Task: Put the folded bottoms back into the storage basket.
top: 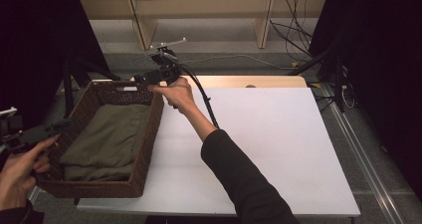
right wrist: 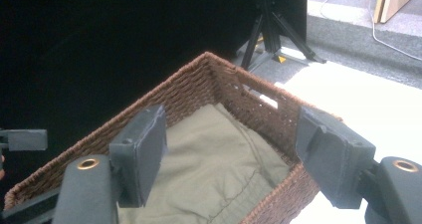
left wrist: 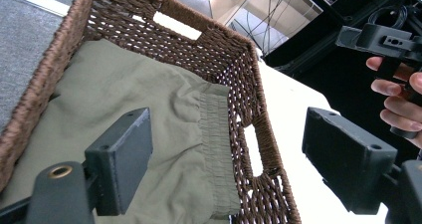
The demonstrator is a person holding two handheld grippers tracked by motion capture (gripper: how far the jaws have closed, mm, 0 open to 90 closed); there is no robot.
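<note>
A brown wicker basket [top: 149, 134] stands on the left part of the white table and holds a folded olive-green garment [top: 107, 139]. My left gripper [top: 52, 129] hangs open over the basket's near left rim, held in a hand at the lower left. In the left gripper view its jaws [left wrist: 226, 122] stand wide apart above the garment [left wrist: 124, 84] and the basket's wall [left wrist: 209, 40], with nothing between them. My right gripper [top: 140, 78] hovers at the basket's far right corner. It is open and empty in the right gripper view [right wrist: 231, 114], above the basket rim [right wrist: 189, 84] and cloth [right wrist: 214, 154].
The white table top [top: 268, 134] stretches to the right of the basket. Wooden shelving [top: 199, 15] and floor cables [top: 293, 35] lie beyond the table's far edge. A black stand [right wrist: 268, 40] rises behind the basket. Dark curtains flank both sides.
</note>
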